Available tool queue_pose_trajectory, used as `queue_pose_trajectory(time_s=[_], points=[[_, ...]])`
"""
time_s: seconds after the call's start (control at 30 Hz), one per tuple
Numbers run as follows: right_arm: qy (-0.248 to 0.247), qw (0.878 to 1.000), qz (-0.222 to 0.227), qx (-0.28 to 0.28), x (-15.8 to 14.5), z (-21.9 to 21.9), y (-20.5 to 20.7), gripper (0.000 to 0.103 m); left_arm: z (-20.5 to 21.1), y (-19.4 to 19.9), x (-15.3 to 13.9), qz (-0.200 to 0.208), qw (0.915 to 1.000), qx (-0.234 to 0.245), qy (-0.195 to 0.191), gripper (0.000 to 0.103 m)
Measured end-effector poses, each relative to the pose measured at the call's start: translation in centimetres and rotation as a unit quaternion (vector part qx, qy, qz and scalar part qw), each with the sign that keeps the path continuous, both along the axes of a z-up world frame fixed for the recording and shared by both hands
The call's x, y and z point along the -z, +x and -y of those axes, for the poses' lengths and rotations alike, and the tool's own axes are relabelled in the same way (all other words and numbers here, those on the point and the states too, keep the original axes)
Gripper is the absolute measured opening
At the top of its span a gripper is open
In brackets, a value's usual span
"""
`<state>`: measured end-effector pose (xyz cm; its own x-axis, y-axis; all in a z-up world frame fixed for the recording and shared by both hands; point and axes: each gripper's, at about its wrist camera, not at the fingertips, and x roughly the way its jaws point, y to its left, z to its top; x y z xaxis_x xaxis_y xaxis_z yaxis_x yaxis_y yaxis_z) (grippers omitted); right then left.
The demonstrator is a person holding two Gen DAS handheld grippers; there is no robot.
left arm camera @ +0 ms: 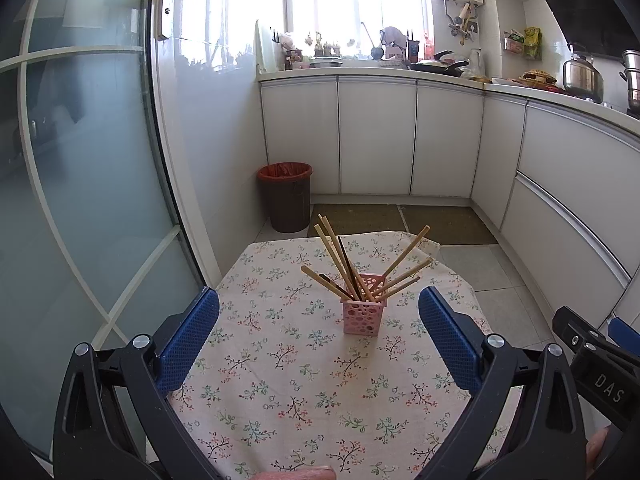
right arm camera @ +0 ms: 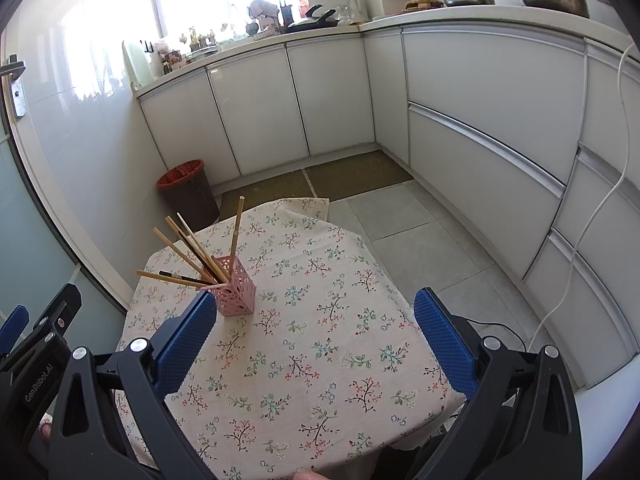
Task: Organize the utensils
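A: A kitchen with white cabinets (left arm camera: 376, 136) along two walls, a bright window, and a small desk (left arm camera: 280, 380) under a floral cloth.

B: What holds what?

A: A pink perforated holder (left arm camera: 363, 308) stands upright near the middle of the desk, with chopsticks (left arm camera: 340, 256) fanned out of it, mostly pale wood and a couple dark. On the floor in the corner, a brown bin (left arm camera: 287, 196) with a red liner.

B: Any writing?

A: "DAS" on the right gripper's body at the edge of the left view; "GenRobot.AI" on the left gripper's body in the right view.

B: And the jaws?

A: The left gripper (left arm camera: 318, 320) and the right gripper (right arm camera: 314, 322) both have jaws spread wide, holding nothing, above the near part of the desk, short of the holder.
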<state>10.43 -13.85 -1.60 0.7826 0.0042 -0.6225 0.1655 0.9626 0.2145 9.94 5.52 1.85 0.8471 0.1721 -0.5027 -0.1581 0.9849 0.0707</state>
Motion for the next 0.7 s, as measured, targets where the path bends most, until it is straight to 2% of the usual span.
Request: queue_pose_trajectory(time_s=[0.37,0.7], points=[[0.004,1.0,-0.007,-0.002,0.4,0.1,0.2,0.096,0.2,0.1,-0.1,0.004,1.0,-0.005,0.007,0.096],[0.008,1.0,-0.01,-0.003,0.5,0.3,0.3,0.096,1.1,-0.4,-0.2,0.017,0.9995,0.017,0.022,0.094]])
